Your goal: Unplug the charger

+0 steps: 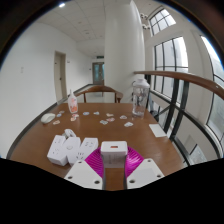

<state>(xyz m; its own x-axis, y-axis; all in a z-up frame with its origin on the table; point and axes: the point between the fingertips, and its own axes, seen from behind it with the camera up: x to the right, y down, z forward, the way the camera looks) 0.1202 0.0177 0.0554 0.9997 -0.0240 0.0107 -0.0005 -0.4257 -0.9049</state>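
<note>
A white cube-shaped charger [113, 152] sits between my fingers, and both magenta pads [94, 160] press on its sides. My gripper [113, 163] is shut on it, low over the brown wooden table [150, 150]. A white power strip [60, 150] lies just to the left of the charger, beside my left finger. The charger looks apart from the strip. Its underside and prongs are hidden.
Further along the table are several small scattered items, a pink bottle [72, 104], a clear jug [139, 97], a white bowl [47, 118] and a sheet of paper [158, 130]. Chairs [98, 95] stand at the far end. Windows [170, 65] run along the right.
</note>
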